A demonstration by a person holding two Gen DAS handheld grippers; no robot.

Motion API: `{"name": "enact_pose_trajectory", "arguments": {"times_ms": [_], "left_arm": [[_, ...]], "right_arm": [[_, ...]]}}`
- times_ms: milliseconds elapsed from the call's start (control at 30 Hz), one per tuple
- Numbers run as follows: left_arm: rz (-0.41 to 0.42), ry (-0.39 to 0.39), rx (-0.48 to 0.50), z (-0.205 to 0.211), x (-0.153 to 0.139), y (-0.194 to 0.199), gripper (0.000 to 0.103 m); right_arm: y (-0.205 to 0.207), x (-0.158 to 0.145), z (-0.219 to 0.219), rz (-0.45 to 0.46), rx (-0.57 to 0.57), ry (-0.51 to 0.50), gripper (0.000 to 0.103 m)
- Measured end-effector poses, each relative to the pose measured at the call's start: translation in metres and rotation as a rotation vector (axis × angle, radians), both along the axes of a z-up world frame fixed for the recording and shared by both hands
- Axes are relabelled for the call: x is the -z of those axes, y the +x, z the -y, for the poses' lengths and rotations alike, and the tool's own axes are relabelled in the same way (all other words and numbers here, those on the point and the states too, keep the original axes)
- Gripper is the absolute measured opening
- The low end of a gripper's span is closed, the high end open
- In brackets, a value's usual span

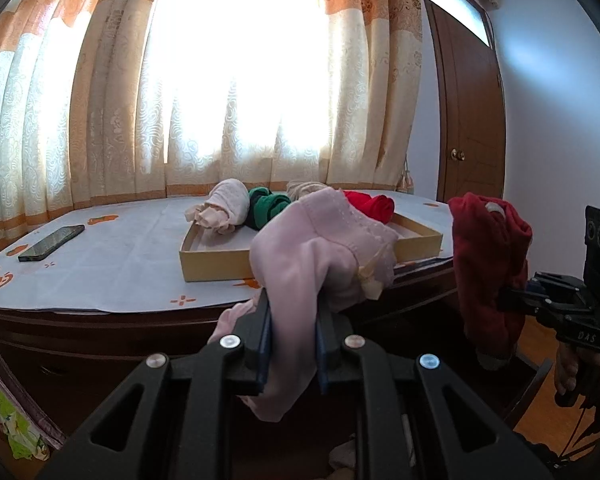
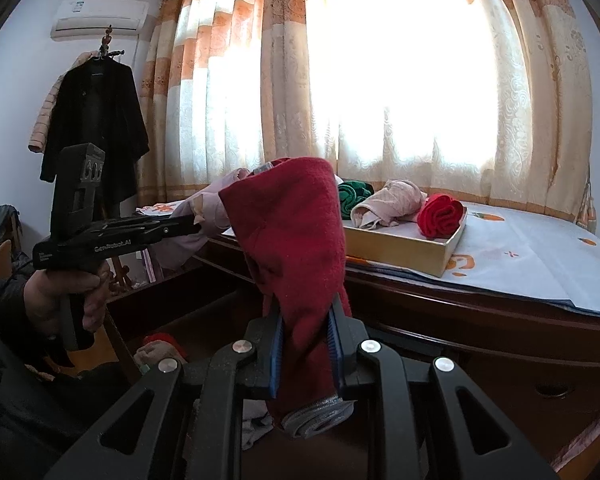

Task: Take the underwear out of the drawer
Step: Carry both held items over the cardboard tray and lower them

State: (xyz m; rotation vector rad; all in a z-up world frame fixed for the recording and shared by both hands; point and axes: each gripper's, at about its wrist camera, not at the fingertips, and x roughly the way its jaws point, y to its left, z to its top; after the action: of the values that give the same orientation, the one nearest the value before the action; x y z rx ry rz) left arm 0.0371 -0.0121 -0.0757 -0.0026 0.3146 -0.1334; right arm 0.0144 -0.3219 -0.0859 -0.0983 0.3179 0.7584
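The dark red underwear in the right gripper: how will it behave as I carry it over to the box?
Probably floppy: the dark red underwear droops over the right gripper and hangs below the pads. It looks light, so it may sway. The thick knit, pinched mid-fold, should hold, though the loose grey band could catch on the box rim.

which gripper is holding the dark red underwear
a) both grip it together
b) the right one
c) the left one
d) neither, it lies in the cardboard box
b: the right gripper is shut on the dark red underwear, which hangs between its blue pads, while the left gripper is shut on the pale pink underwear; both are held short of the cardboard box on the dresser.
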Motion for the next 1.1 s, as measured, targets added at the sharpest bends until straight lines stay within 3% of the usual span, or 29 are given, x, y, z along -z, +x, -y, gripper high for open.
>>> {"name": "enact_pose_trajectory", "arguments": {"times_ms": [567, 1100], "left_arm": [[-0.006, -0.006, 0.024, 0.003, -0.014, 0.0, 0.016], [-0.025, 0.05, 0.081, 0.023, -0.056, 0.03, 0.016]], "right_arm": [[-0.001, -0.015, -0.002, -0.003, -0.013, 0.037, 0.021], [0.02, -0.054, 0.002, -0.055, -0.012, 0.115, 0.021]]}}
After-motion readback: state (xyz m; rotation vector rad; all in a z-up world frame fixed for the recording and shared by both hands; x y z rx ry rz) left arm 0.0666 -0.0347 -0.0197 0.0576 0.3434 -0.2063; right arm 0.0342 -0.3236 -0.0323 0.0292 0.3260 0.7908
